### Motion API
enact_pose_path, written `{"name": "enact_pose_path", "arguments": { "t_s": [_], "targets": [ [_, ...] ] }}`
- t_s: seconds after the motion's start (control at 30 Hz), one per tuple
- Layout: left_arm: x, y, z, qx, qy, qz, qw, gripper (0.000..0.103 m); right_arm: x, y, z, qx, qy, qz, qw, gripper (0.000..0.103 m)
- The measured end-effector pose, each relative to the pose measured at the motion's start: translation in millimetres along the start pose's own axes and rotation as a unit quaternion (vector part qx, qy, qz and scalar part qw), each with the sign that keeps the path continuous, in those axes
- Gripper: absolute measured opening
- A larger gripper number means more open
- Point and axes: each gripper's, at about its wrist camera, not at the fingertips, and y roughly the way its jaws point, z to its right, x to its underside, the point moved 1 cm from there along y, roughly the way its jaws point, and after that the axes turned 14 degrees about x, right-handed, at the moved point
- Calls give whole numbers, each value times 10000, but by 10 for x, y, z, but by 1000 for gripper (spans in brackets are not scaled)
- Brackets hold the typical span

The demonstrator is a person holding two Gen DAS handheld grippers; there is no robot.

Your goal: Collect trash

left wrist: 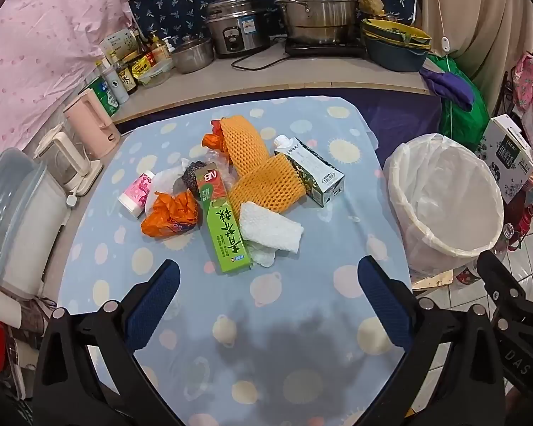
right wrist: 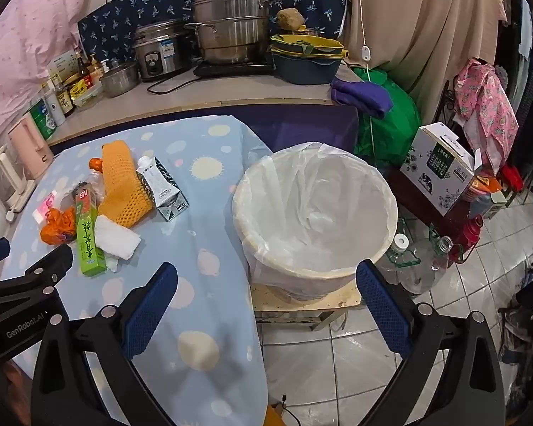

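A heap of trash lies mid-table: a green box (left wrist: 224, 227) (right wrist: 89, 241), orange foam netting (left wrist: 256, 170) (right wrist: 122, 184), a white foam sheet (left wrist: 270, 230) (right wrist: 115, 236), a drink carton (left wrist: 311, 174) (right wrist: 163, 191), a crumpled orange bag (left wrist: 170, 216) (right wrist: 55, 229) and a small pink-labelled bottle (left wrist: 136, 193). The white-lined bin (left wrist: 444, 195) (right wrist: 314, 209) stands right of the table. My left gripper (left wrist: 266, 273) hovers open before the heap, holding nothing. My right gripper (right wrist: 266, 277) is open and empty, over the table edge by the bin.
The table wears a blue dotted cloth (left wrist: 231, 337) (right wrist: 202, 248). Behind it a counter (left wrist: 266, 71) carries pots, a rice cooker and bottles. Kettles (left wrist: 89, 120) stand at the left edge. Plastic bottles (right wrist: 419, 259) and a printed box (right wrist: 440, 167) sit on the tiled floor right.
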Motion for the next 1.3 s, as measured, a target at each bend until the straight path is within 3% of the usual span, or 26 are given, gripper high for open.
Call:
{"name": "enact_pose_path", "arguments": {
  "t_s": [1.3],
  "targets": [
    [10,-69,-7,-195,-18,59,9998,96,17,-15,-15,-207,-149,48,9997,96]
  ]
}}
